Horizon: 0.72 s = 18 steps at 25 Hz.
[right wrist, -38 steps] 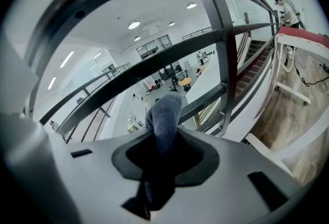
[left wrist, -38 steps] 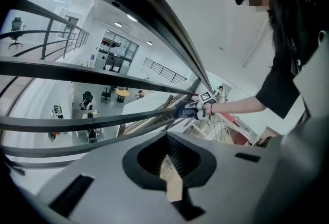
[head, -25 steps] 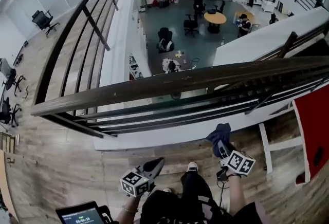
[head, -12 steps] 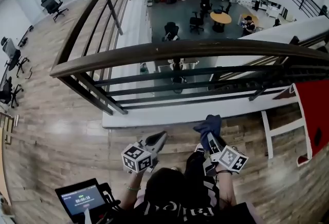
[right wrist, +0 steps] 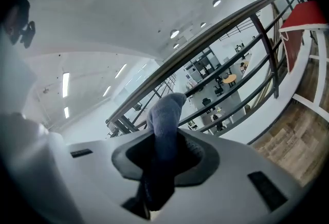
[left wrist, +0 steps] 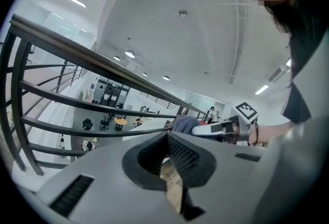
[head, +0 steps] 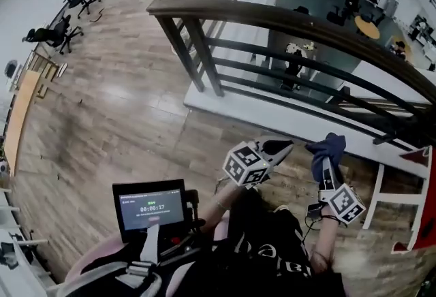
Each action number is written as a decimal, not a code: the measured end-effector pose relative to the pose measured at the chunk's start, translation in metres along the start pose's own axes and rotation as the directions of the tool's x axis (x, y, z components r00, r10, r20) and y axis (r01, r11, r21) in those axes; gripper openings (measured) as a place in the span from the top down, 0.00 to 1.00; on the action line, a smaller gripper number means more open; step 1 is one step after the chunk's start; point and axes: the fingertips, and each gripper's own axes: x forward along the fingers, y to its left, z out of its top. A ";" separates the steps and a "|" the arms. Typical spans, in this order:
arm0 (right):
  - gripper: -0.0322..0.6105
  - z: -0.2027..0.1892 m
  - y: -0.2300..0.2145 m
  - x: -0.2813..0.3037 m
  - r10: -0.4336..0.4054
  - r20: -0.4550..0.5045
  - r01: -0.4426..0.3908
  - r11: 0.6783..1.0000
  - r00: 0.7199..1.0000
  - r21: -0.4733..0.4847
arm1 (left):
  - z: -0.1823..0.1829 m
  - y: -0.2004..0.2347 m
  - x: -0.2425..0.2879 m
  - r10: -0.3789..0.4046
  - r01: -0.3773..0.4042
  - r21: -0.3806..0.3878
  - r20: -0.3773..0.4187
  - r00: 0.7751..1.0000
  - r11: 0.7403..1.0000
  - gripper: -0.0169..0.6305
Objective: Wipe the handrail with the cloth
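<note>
- While being clamped between the right gripper's [head: 324, 165] jaws, the cloth [head: 328, 146] is being held below the handrail [head: 306, 22], apart from it.
- The left gripper [head: 279, 147] is being held closed and empty, near the cloth.
- Open wooden floor [head: 116, 105] is being shown leftward.

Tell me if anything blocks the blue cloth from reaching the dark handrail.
Nothing visible does: only open air lies between the blue cloth, clamped in the right gripper, and the dark handrail above it.
</note>
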 end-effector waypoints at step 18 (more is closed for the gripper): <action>0.81 -0.004 -0.051 -0.125 0.066 -0.037 -0.070 0.989 0.997 -0.128 | -0.052 -0.144 0.027 0.069 -0.069 0.011 0.021 0.997 0.998 0.97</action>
